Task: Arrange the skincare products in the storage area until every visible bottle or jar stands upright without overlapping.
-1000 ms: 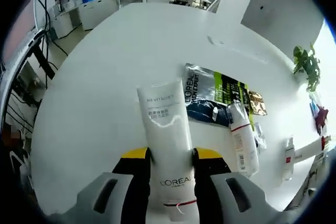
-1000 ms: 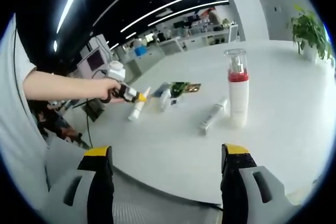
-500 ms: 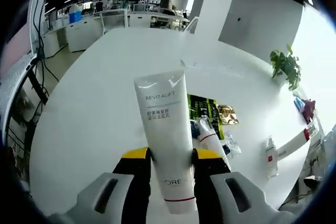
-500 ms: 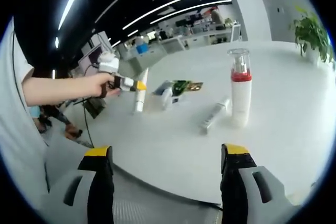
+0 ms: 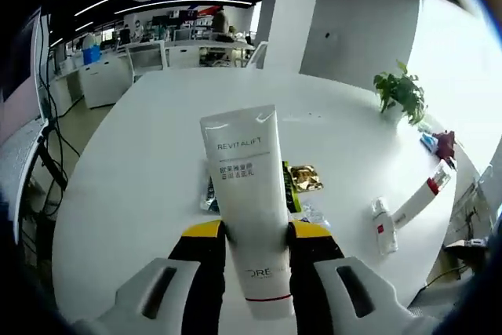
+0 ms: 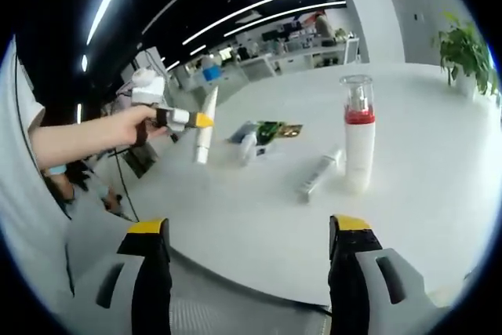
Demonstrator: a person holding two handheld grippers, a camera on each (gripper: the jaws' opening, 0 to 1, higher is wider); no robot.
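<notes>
Left gripper (image 5: 257, 234) is clamped on the white Revitalift tube (image 5: 247, 194), held clear above the bench (image 5: 141, 162), apparently for standing upright, while right gripper (image 6: 247, 233) hangs empty, jaws apart, facing the upright red-collared pump bottle (image 6: 358, 143).

Your white tube (image 5: 247, 194) hides most of the dark sachet (image 5: 292, 196) behind it; the Chinese print stays unreadable.
</notes>
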